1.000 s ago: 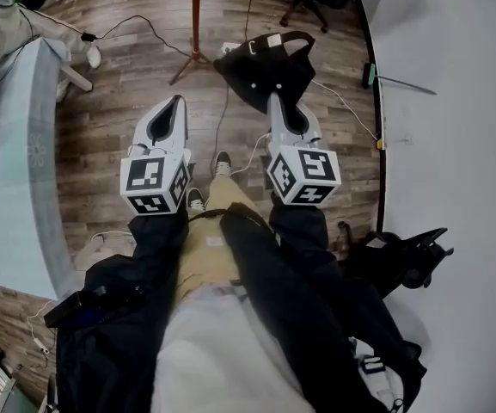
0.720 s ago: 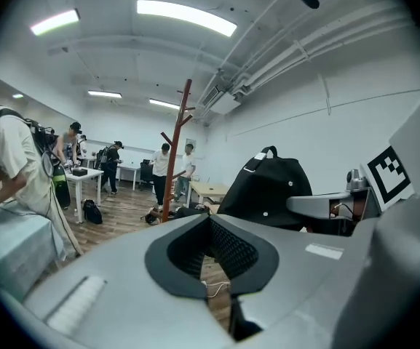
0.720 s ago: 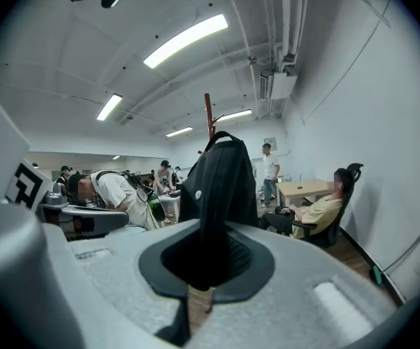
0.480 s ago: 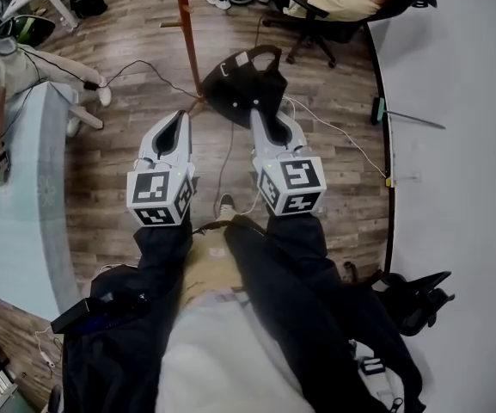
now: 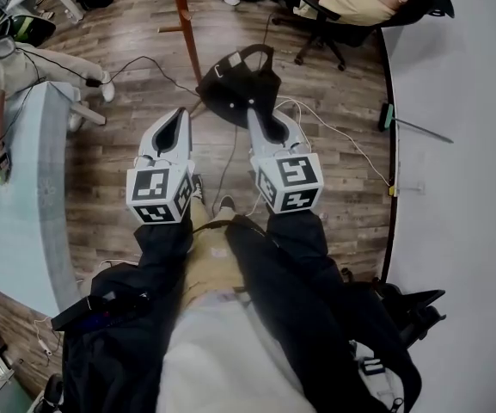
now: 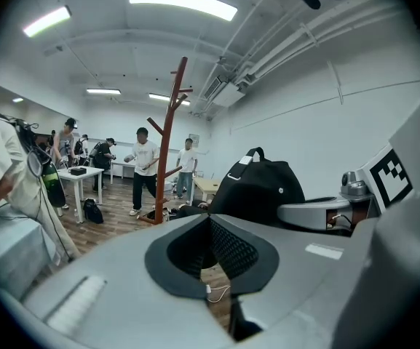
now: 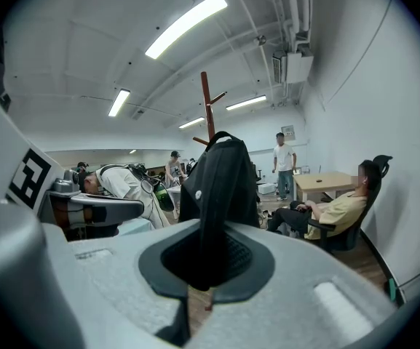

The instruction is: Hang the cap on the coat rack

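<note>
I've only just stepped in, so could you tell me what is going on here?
A person stands holding a gripper in each hand. The right gripper is shut on the edge of a black cap and holds it out in front. The left gripper is beside it, shut with nothing in it. The wooden coat rack stands just ahead, slightly left of the cap in the head view. The cap is not yet hung on it.
</note>
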The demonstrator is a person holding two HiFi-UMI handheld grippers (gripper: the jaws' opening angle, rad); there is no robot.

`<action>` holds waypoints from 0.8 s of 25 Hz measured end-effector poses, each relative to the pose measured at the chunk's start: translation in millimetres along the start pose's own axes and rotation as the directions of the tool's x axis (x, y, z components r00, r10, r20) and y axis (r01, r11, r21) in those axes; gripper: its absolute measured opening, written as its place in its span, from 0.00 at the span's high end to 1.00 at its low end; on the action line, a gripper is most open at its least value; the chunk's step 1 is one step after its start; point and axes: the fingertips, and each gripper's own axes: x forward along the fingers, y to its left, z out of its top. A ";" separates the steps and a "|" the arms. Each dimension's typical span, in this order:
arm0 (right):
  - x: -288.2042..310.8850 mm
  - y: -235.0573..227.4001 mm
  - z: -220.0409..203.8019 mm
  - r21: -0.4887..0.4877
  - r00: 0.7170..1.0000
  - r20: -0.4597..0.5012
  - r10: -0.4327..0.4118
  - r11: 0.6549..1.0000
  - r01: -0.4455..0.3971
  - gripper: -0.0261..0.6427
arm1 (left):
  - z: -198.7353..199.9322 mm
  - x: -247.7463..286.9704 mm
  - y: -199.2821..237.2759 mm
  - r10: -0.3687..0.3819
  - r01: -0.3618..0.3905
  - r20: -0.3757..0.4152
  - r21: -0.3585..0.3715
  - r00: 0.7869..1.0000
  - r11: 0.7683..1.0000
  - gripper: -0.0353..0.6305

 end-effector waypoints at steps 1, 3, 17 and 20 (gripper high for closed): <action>3.2 -0.1 0.8 -0.001 1.000 -0.001 0.003 1.000 -0.003 0.94 | 0.2 2.5 1.1 0.000 0.000 -0.001 -0.001 1.000 1.000 0.95; 11.0 -0.9 2.4 -0.004 1.000 -0.004 0.005 1.000 -0.005 0.94 | 1.7 9.7 5.2 -0.002 0.002 -0.001 -0.003 1.000 1.000 0.95; 130.6 -36.5 51.8 -0.068 0.996 -0.004 -0.084 0.994 0.083 0.94 | 58.1 124.3 82.3 -0.100 0.101 0.050 -0.004 0.994 0.995 0.95; 154.8 -44.0 59.6 -0.072 0.994 -0.008 -0.107 0.992 0.106 0.94 | 64.9 141.7 101.6 -0.105 0.106 0.045 -0.008 0.993 0.994 0.95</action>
